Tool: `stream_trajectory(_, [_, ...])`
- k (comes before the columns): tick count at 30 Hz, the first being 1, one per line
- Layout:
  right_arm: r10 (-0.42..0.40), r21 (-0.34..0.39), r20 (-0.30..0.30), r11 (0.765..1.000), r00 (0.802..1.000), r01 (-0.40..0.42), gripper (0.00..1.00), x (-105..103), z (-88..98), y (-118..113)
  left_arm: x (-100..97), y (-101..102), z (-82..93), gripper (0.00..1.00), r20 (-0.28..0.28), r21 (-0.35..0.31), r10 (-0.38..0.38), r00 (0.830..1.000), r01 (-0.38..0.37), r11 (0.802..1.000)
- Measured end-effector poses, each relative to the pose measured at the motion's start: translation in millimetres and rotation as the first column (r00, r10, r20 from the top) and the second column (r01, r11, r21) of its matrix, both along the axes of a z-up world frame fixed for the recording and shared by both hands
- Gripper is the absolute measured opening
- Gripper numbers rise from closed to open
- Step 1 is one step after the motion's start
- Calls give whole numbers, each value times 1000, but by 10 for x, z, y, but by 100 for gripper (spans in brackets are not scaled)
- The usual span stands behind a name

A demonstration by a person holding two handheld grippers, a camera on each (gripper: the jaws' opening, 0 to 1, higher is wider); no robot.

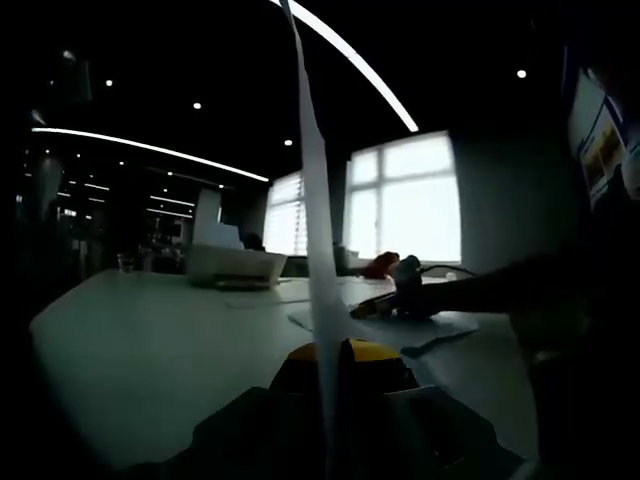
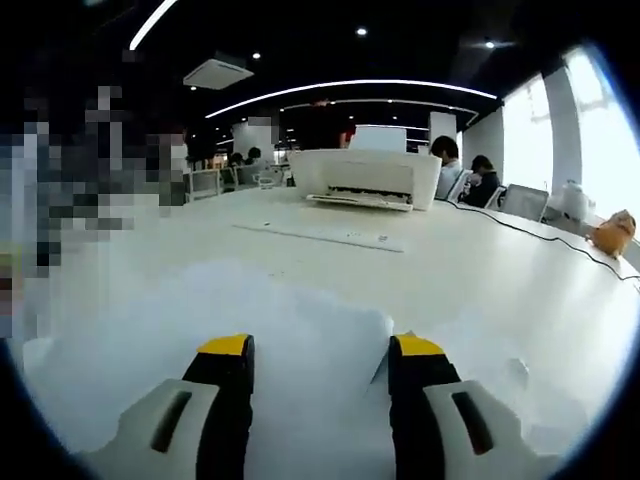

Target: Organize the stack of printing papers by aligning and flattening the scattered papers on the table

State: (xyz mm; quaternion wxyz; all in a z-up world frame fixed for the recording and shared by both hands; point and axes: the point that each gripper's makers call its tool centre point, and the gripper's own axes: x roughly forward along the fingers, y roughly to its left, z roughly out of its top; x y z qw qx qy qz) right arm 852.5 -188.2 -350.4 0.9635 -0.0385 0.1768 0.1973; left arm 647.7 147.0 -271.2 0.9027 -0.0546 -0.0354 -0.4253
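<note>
In the left gripper view a white sheet of paper (image 1: 318,230) stands edge-on, rising from between the yellow-tipped jaws to the top of the picture; my left gripper (image 1: 335,362) is shut on its lower edge. Further right, several sheets (image 1: 440,328) lie flat on the white table (image 1: 140,340), and my right gripper (image 1: 405,288) rests over them, reached in by a dark arm. In the right gripper view the right gripper (image 2: 320,375) is open, its jaws wide apart above a flat white paper stack (image 2: 300,330) whose corner lies between them.
A white printer (image 2: 370,175) stands at the table's far side, with a long ruler-like strip (image 2: 320,236) in front of it. People sit behind it near bright windows (image 1: 410,200). A cable (image 2: 540,238) and an orange object (image 2: 612,234) lie on the right.
</note>
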Motion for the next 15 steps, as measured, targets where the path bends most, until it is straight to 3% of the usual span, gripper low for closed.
stream_trajectory(6, [6, 4, 1, 1000, 1000, -6, 47, -144, 17, 89, -9, -20, -10, 6, -1, 5, -4, 1000, 4, 1000])
stream_trajectory(11, [45, 6, 5, 999, 999, -45, 36, -261, 33, 225, -6, -22, -11, 6, -2, 6, -3, 1000, 3, 1000])
stream_trajectory(15, [65, 8, 4, 998, 998, -65, 30, -237, 32, 257, -4, -20, -10, 6, -3, 8, -3, 1000, 3, 1000])
